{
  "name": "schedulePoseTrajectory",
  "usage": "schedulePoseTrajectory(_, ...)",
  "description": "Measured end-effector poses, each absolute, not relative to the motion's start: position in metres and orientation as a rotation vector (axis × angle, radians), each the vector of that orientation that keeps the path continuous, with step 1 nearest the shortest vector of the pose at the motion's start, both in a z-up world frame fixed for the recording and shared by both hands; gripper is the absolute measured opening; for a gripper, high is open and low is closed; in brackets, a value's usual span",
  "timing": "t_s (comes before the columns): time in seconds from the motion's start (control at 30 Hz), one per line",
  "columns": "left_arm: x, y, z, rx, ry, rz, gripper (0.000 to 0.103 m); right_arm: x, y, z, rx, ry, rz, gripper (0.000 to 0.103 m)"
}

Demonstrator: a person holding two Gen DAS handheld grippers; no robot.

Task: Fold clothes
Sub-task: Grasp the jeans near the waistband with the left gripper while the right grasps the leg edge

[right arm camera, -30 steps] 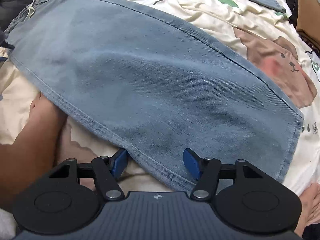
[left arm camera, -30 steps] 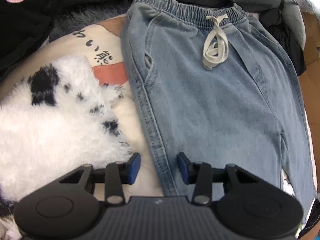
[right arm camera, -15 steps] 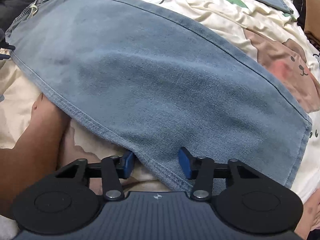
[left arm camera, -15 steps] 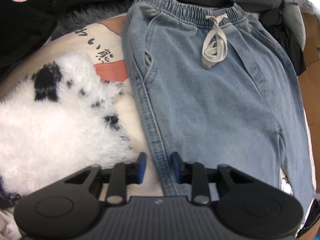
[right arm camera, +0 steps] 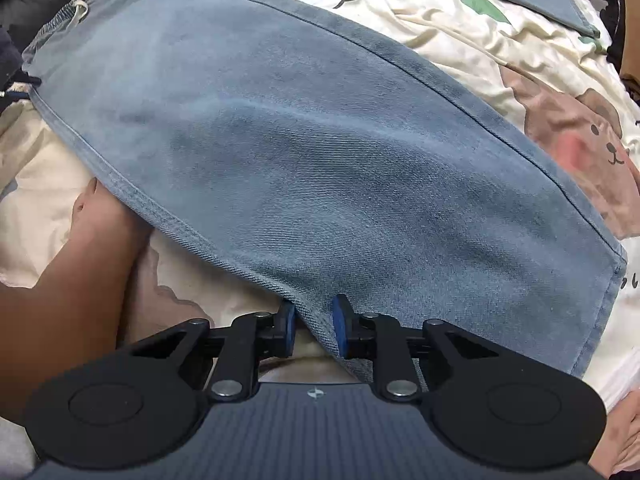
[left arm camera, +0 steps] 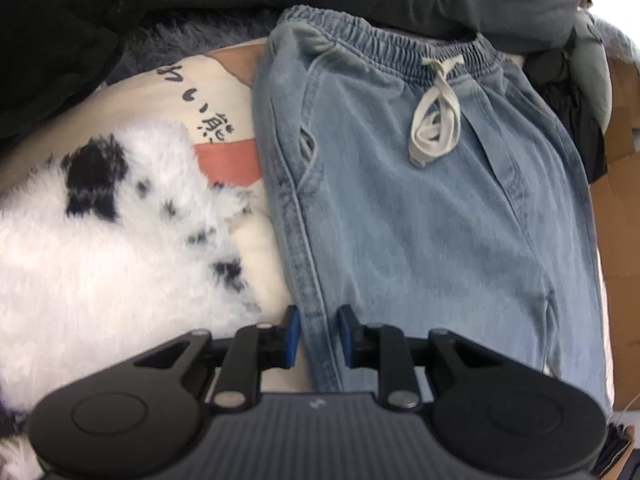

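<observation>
Left gripper [left arm camera: 318, 334] and right gripper [right arm camera: 313, 330] each clench the jeans' [left arm camera: 432, 216] side seam between their pads.

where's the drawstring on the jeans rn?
Left wrist view, upper centre-right: the white drawstring hangs tied from the middle of the elastic waistband of the jeans, far end from the left hand-held gripper.

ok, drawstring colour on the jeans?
Off-white drawstring, tied in a bow on light-blue denim jeans; clearest in the left wrist view.

jeans [left arm camera: 420, 220] + fuzzy blanket [left arm camera: 100, 260] on printed bedsheet [right arm camera: 460, 40]
</observation>
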State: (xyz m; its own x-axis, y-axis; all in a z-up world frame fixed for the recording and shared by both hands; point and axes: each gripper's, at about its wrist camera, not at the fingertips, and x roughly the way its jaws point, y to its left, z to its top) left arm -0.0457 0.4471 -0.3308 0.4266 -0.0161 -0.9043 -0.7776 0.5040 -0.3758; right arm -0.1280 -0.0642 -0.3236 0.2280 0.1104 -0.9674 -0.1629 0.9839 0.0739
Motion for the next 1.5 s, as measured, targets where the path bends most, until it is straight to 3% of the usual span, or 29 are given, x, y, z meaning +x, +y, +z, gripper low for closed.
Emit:
schedulePoseTrajectory(0.3,-0.031,0.470,-0.333,-0.911,0.994,0.561,0.025,-0.121,-0.046,-0.325,-0.132,1.302,0.225,0.025)
schedulePoseTrajectory(0.33,-0.030,0.474,-0.333,-0.916,0.988,0.563,0.025,-0.122,-0.044,-0.326,-0.142,1.297,0.231,0.026)
schedulePoseTrajectory(0.4,-0.031,0.481,-0.334,-0.944,0.957,0.577,0.025,-0.123,-0.041,-0.329,-0.156,1.290,0.239,0.043)
schedulePoseTrajectory(0.5,-0.036,0.490,-0.335,-1.002,0.891,0.600,0.026,-0.123,-0.040,-0.332,-0.123,1.299,0.247,0.056)
schedulePoseTrajectory(0.6,-0.042,0.495,-0.342,-1.076,0.842,0.596,0.034,-0.123,-0.036,-0.337,-0.142,1.302,0.252,0.056)
schedulePoseTrajectory(0.67,-0.046,0.497,-0.346,-1.117,0.816,0.599,0.035,-0.125,-0.033,-0.337,-0.178,1.287,0.265,0.048)
schedulePoseTrajectory(0.8,-0.053,0.500,-0.349,-1.158,0.780,0.606,0.033,-0.129,-0.039,-0.329,-0.169,1.279,0.260,0.016)
schedulePoseTrajectory(0.97,-0.057,0.504,-0.347,-1.144,0.774,0.588,0.031,-0.132,-0.038,-0.321,-0.208,1.272,0.279,0.013)
schedulePoseTrajectory(1.07,-0.059,0.507,-0.348,-1.153,0.774,0.577,0.031,-0.130,-0.037,-0.332,-0.209,1.292,0.245,0.027)
schedulePoseTrajectory(1.13,-0.060,0.508,-0.349,-1.151,0.779,0.569,0.031,-0.126,-0.037,-0.336,-0.203,1.302,0.229,0.028)
schedulePoseTrajectory(1.3,-0.061,0.511,-0.349,-1.153,0.782,0.557,0.025,-0.124,-0.043,-0.333,-0.181,1.320,0.258,0.008)
schedulePoseTrajectory(1.37,-0.062,0.513,-0.348,-1.150,0.786,0.556,0.019,-0.121,-0.048,-0.328,-0.153,1.331,0.261,0.006)
schedulePoseTrajectory(1.5,-0.058,0.511,-0.336,-1.124,0.792,0.550,0.017,-0.118,-0.053,-0.316,-0.127,1.340,0.263,0.004)
